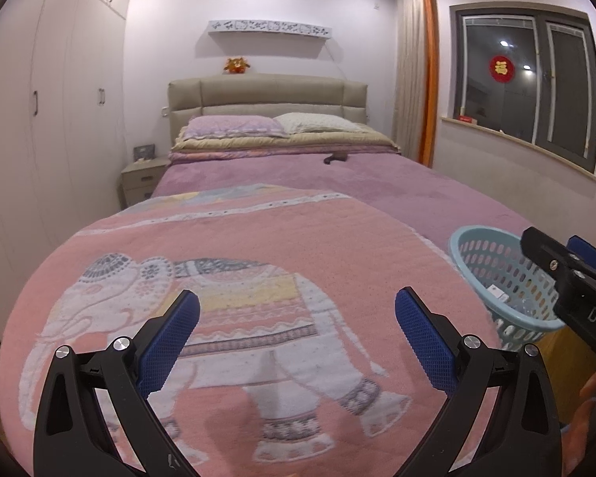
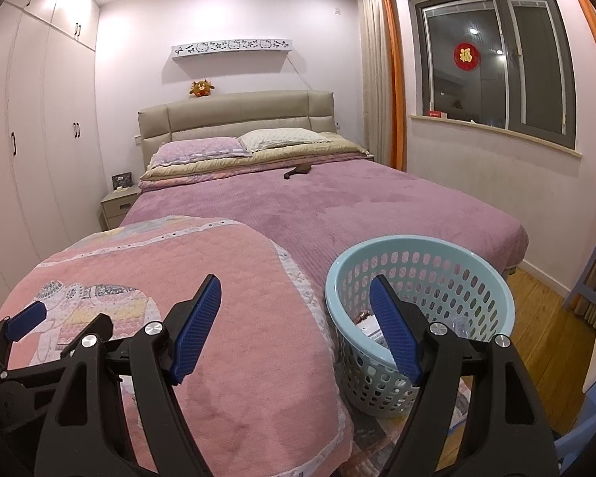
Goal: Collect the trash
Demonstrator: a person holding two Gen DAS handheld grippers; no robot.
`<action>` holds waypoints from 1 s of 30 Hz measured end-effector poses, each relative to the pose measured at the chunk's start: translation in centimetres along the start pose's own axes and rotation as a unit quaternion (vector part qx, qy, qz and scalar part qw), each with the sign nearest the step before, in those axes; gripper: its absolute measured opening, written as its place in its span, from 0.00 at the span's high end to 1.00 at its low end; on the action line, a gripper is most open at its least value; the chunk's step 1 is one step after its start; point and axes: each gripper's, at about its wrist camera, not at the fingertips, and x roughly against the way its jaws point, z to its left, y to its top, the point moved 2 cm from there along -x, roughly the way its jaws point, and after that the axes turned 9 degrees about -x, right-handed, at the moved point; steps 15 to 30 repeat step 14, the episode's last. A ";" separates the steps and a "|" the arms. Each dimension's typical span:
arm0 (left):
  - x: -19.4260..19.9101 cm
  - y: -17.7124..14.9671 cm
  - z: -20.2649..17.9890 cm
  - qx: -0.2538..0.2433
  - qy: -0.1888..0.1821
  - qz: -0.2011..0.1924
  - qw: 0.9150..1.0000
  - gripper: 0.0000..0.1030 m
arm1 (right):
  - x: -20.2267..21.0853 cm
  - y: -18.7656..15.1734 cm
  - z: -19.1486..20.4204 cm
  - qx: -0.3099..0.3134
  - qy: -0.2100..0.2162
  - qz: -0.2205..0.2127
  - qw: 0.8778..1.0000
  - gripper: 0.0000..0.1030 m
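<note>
Basket point(image 2: 419, 278) stands right of the blanket point(image 2: 218, 278).

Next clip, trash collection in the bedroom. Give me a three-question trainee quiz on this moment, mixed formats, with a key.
1. True or false: the left gripper holds a piece of trash.
2. Multiple choice: the light blue basket stands A) on the nightstand, B) at the foot corner of the bed, beside the pink elephant blanket, C) on the windowsill.
3. Fill in: a small dark object lies on the purple bedspread just below the ____.

Key: 1 false, both the left and right gripper are open and empty. 2 B. 3 pillows.
</note>
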 end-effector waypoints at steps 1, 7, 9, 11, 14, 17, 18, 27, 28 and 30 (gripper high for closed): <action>0.2 0.0 0.3 -0.001 0.006 0.002 1.000 0.07 | 0.0 0.1 0.2 0.001 0.001 -0.001 1.000 0.29; 1.8 0.6 2.5 -0.010 0.050 -0.003 0.999 0.07 | 0.1 0.8 2.3 0.018 0.012 -0.008 1.000 0.29; 2.0 0.8 3.6 -0.015 0.056 0.001 0.998 0.07 | 0.0 1.0 3.8 0.027 0.021 -0.010 0.999 0.29; 2.3 0.8 5.4 -0.005 0.075 0.007 0.997 0.07 | -0.1 1.1 5.2 0.037 0.031 -0.011 0.999 0.29; 2.6 0.8 7.9 0.017 0.092 0.013 0.995 0.07 | -0.6 1.4 7.6 0.051 0.046 -0.008 0.998 0.29; 2.6 0.8 7.9 0.017 0.092 0.013 0.995 0.07 | -0.6 1.4 7.6 0.051 0.046 -0.008 0.998 0.29; 2.6 0.8 7.9 0.017 0.092 0.013 0.995 0.07 | -0.6 1.4 7.6 0.051 0.046 -0.008 0.998 0.29; 2.6 0.8 7.9 0.017 0.092 0.013 0.995 0.07 | -0.6 1.4 7.6 0.051 0.046 -0.008 0.998 0.29; 2.6 0.8 7.9 0.017 0.092 0.013 0.995 0.07 | -0.6 1.4 7.6 0.051 0.046 -0.008 0.998 0.29; 2.6 0.8 7.9 0.017 0.092 0.013 0.995 0.07 | -0.6 1.4 7.6 0.051 0.046 -0.008 0.998 0.29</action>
